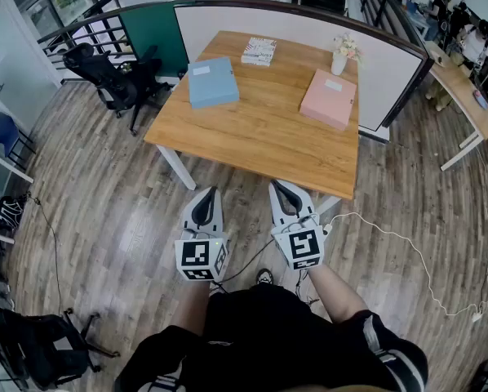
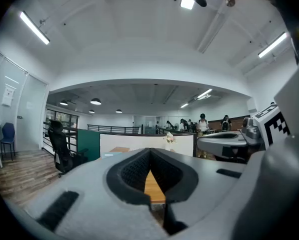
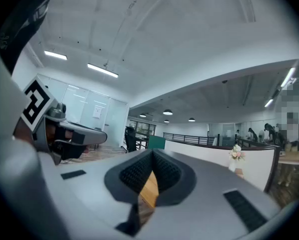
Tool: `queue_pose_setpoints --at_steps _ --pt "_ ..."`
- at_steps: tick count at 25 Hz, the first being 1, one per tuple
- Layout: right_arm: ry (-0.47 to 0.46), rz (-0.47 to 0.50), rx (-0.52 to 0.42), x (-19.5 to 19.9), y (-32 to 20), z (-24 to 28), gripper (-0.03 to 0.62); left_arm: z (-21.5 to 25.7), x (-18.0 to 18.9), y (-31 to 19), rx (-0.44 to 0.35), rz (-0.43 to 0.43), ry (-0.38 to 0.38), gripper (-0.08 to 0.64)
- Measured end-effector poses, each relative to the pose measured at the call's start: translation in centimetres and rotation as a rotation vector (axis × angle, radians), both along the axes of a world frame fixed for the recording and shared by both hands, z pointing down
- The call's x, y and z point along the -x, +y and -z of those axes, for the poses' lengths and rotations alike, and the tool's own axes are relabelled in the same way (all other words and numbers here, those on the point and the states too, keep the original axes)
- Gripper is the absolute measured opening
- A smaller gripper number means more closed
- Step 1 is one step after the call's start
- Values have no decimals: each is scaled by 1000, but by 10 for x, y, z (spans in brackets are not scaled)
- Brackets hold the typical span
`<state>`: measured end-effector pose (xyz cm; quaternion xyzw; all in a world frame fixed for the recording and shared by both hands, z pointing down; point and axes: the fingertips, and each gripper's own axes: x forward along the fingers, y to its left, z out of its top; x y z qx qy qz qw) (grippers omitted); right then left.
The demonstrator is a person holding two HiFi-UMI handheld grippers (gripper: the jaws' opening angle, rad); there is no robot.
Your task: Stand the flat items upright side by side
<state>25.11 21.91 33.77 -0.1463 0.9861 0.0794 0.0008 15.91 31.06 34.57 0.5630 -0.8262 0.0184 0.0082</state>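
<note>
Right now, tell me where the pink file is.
Head view: the pink file lies flat on the right side of the table, just in front of the vase, opposite the blue file.

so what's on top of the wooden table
A blue file box, a pink file box and a book lie flat; a flower vase stands. Anything beneath them is covered.

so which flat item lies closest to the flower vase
The flat pink box file, lying right beside the white flower vase. The flat blue box file and the black-and-white patterned book lie further left.
</note>
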Motion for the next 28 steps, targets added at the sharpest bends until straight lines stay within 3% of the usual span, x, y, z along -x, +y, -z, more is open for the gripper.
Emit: queue_pose_setpoints --at_steps 5,11,12,14,17,21,28 --pt "46 34 28 -16 -21 -15 5 -16 -18 -22 29 -22 33 -3" --pt "48 32 -8 -24 -48 -31 13 -28 -27 -51 50 -44 62 0" --pt "61 43 -4 -23 -50 -36 43 -32 -25 -57 60 -49 72 13" --pt "78 56 14 -20 -54 -45 86 -40 -24 -67 74 -67 97 122" --pt "108 58 38 -14 -60 -57 111 -49 -22 -75 82 -95 116 148" --pt "157 64 57 3 -71 -72 165 -68 -1 -84 118 -103 151 210" --pt "250 78 97 58 -92 -93 235 -79 66 -104 106 -95 209 225"
